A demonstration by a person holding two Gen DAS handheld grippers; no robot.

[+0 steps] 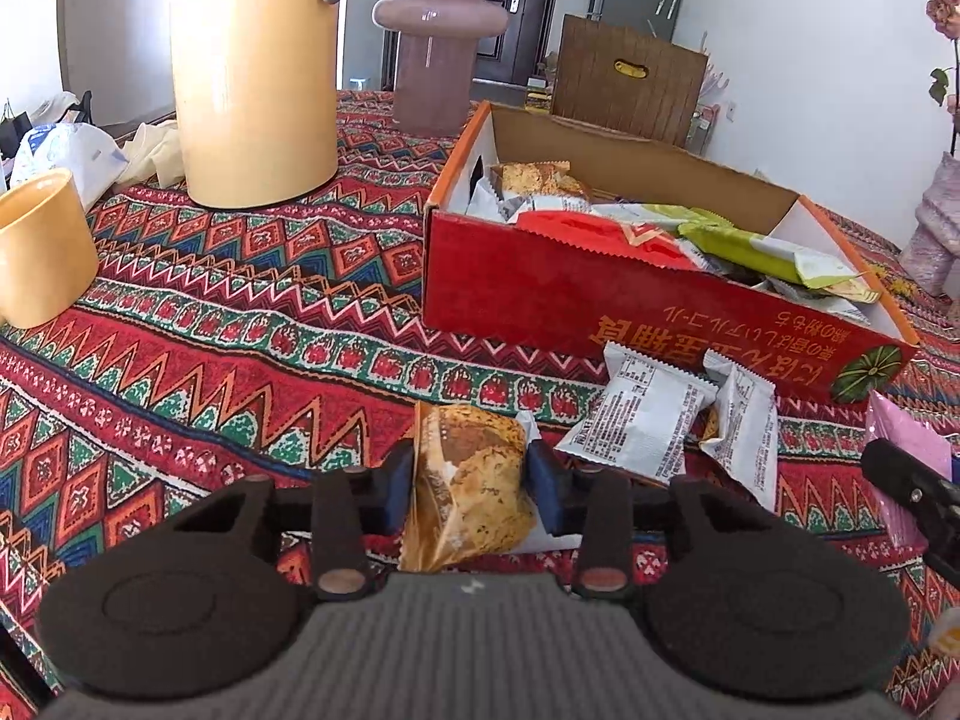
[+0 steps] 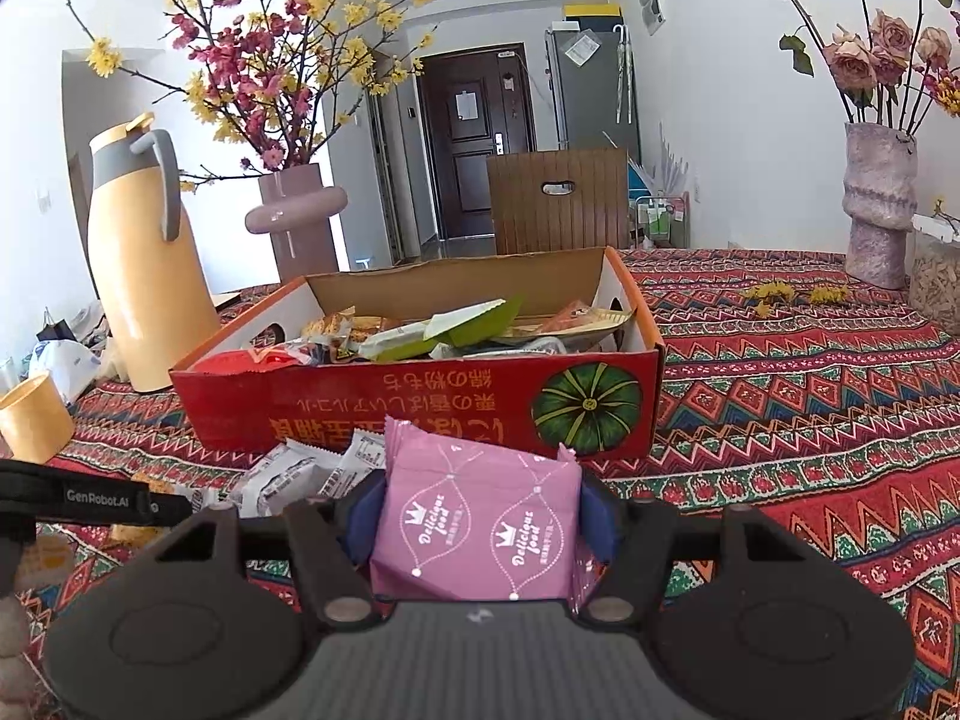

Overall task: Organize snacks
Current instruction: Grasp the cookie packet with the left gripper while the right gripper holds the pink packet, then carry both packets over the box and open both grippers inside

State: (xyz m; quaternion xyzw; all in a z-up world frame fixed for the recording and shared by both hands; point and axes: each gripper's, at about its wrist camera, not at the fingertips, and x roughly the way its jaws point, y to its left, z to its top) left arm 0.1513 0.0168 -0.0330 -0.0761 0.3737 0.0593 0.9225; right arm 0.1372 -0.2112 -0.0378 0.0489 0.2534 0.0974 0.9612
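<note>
Several snacks are already lying in the red box (image 2: 414, 402). A biscuit packet (image 1: 471, 480) is being clamped by the left gripper (image 1: 471, 489), a pink packet (image 2: 480, 522) by the right gripper (image 2: 477, 525), both near the box's front wall. Two white packets (image 1: 678, 426) are still lying on the tablecloth (image 1: 240, 324).

Tabletop cloth (image 1: 252, 324): red ground with green, orange and blue zigzag and diamond bands. Box (image 2: 420, 408): red front, orange lettering, dark green pumpkin print, plain brown cardboard inside; jug (image 1: 255, 66) and cup (image 1: 42, 246) pale yellow, vase (image 1: 438, 42) mauve. Packets: pink with white crown print (image 2: 480, 528), clear golden-brown (image 1: 471, 486), white with black print (image 1: 642, 420).
</note>
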